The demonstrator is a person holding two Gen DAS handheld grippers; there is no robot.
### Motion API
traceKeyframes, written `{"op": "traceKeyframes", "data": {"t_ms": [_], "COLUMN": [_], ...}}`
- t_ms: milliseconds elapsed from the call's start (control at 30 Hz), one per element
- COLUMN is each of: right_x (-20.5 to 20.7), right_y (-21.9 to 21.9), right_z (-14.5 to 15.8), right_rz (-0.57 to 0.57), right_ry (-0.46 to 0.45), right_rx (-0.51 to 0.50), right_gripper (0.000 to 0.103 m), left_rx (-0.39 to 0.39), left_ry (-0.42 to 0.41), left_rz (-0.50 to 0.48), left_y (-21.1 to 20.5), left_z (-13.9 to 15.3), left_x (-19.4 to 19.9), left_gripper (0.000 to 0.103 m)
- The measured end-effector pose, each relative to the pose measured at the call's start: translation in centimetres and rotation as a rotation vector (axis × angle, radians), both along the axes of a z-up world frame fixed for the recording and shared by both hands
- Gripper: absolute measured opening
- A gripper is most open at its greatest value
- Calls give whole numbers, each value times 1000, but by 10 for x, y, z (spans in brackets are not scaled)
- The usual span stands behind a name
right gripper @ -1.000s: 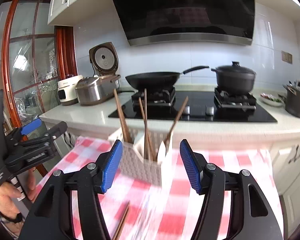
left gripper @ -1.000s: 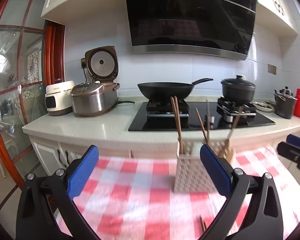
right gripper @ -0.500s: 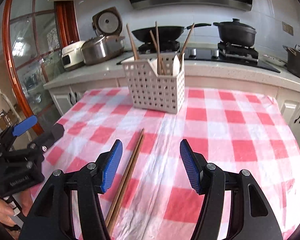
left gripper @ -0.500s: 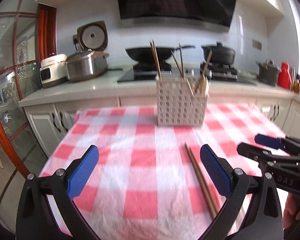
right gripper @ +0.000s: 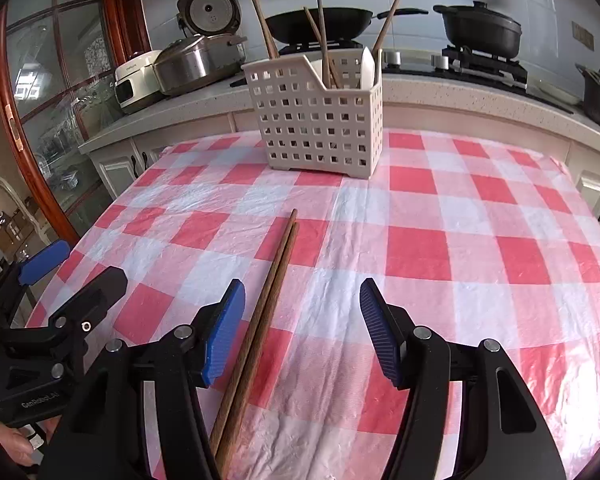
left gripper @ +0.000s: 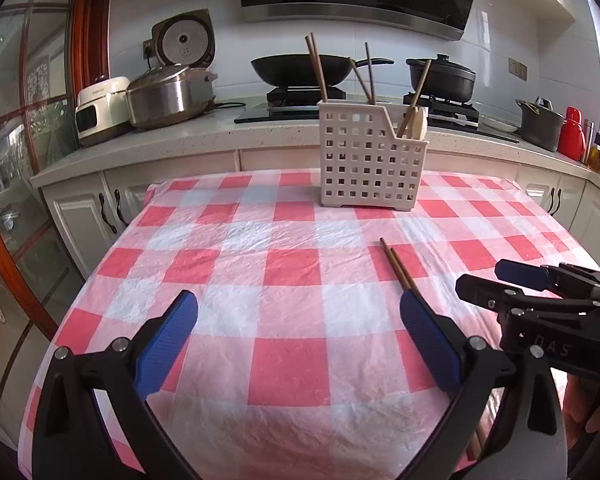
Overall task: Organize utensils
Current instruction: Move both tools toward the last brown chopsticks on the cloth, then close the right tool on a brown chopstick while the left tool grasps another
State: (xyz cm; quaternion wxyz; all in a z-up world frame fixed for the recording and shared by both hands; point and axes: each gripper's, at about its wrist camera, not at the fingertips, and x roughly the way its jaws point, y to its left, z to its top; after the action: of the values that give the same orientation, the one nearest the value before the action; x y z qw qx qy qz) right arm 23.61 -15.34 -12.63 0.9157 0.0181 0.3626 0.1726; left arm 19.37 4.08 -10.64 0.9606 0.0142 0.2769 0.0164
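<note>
We noted one table under a red-and-white checked cloth (right gripper: pixel 416 248), standing before one kitchen counter (left gripper: pixel 204 136).

On the counter we counted two rice cookers (left gripper: pixel 168 96), the larger with its lid up, one black wok (left gripper: pixel 300 70) and one lidded black pot (left gripper: pixel 440 76) on the hob, one further dark pot (left gripper: pixel 540 124) and one red flask (left gripper: pixel 572 132) at the right end.

One white perforated utensil basket (right gripper: pixel 316 120) stood upright near the far edge of the cloth. In it we counted about five wooden chopsticks, standing tilted, and one white spoon (right gripper: pixel 366 68).

Two loose chopsticks (right gripper: pixel 268 300), one pair, lay side by side on the cloth, well apart from the basket and pointing roughly toward it.

Two grippers were recorded. The left gripper (left gripper: pixel 298 332) hung over bare cloth, jaws wide, nothing between them. The right gripper (right gripper: pixel 302 320) also stood open, jaws spread; the pair lay on the cloth below, just inside its left pad (right gripper: pixel 224 328), not pinched.
</note>
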Motion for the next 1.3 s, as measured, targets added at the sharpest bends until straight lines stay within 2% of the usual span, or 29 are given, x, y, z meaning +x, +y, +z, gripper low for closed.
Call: {"op": "traceKeyframes", "data": {"t_ms": [67,267,367,667,933,1167,1233,1300], "right_x": [5,15,19,35,44,54,56,55], "right_y": [1,2,5,34,46,60,61,59], "right_z": [-3,-11,-16,-20,-25,-26,-26,-26], "right_rz": [-16,-62,-58,-22,-48,-45,-40,-24], "right_ry": [13,51,80,120,151,163,165,163], "right_rx": [-4,-10,-9,-57,-133,-227,-230,-237], "right_gripper": [57,32,27,18,16,16,15,7], "left_rx": [0,21,-2,-22,-55,-44,-45,-49], "left_ry": [1,10,16,13,22,27,37,47], "left_rz": [3,8,11,16,19,12,13,16], "left_y": [4,10,14,17,23,20,20,21], "left_z": [-2,-10,-9,-9,-11,-12,-13,-13], "left_x": [1,1,2,1,0,-1,-1,1], "left_gripper": [98,98,98,98,98,98,98,98]}}
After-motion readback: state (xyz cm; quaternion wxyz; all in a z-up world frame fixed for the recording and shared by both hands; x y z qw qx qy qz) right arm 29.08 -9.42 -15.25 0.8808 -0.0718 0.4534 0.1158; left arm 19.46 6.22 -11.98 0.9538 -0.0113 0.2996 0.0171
